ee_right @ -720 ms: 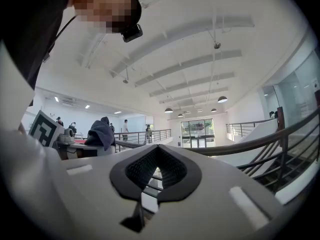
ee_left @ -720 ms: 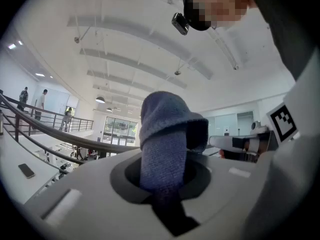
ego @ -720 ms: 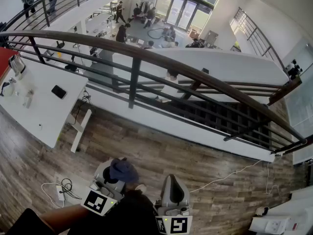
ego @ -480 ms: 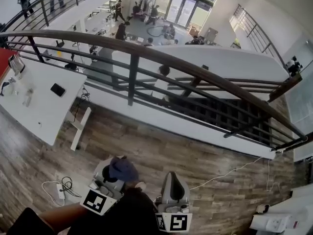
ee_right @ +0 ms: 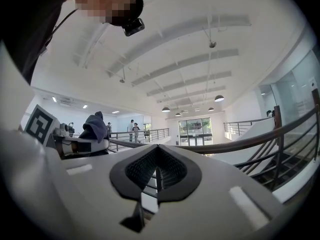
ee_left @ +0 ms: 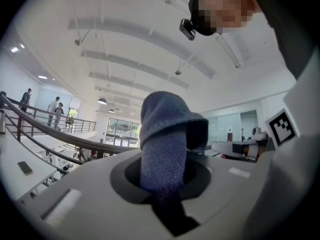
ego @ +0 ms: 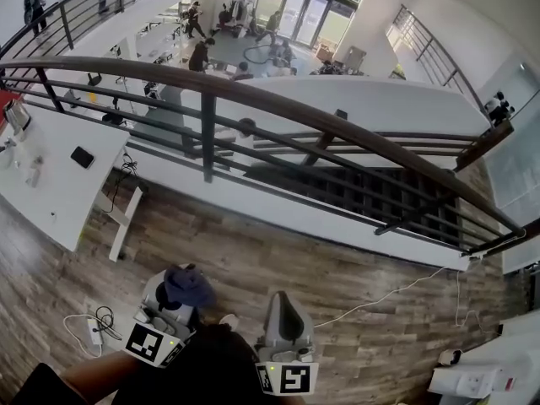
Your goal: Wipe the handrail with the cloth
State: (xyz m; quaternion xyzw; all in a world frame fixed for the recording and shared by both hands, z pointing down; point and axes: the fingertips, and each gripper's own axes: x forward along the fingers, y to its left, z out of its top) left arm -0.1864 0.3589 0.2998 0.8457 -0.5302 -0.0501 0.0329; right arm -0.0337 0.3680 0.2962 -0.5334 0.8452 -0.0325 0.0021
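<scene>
Fingers of left gripper (ee_left: 165, 184): they are clenching on the cloth (ee_left: 165, 139), which is blue, knitted-looking and folded; its bunched top is standing out above the fingers.
Fingers of right gripper (ee_right: 156, 176): they are pressing together with nothing between them.
Where the cloth is: it is sitting at the tip of the left gripper (ego: 173, 304), low in the head view and close to the person's body, not touching any rail.
Where the handrail is: the handrail (ego: 278, 104) is lying ahead of both grippers, across a strip of wooden floor (ego: 278, 260), and well apart from the cloth (ego: 187, 287).
Long axis: it is running crosswise to the fingers, from the left side and sloping away to the right, with dark lower bars (ego: 253, 171) following under it.
Pointing of the grippers: both seem to be tilting upward, because their views are showing mostly ceiling.
Nearer hand: the two are standing side by side, so neither is clearly nearer; the right gripper (ego: 283, 304) is just beside the left one.
Coming move, as I judge: wiping is not yet beginning; the left hand is needing to reach forward and lay the cloth on the top of the rail, then slide along its length.
</scene>
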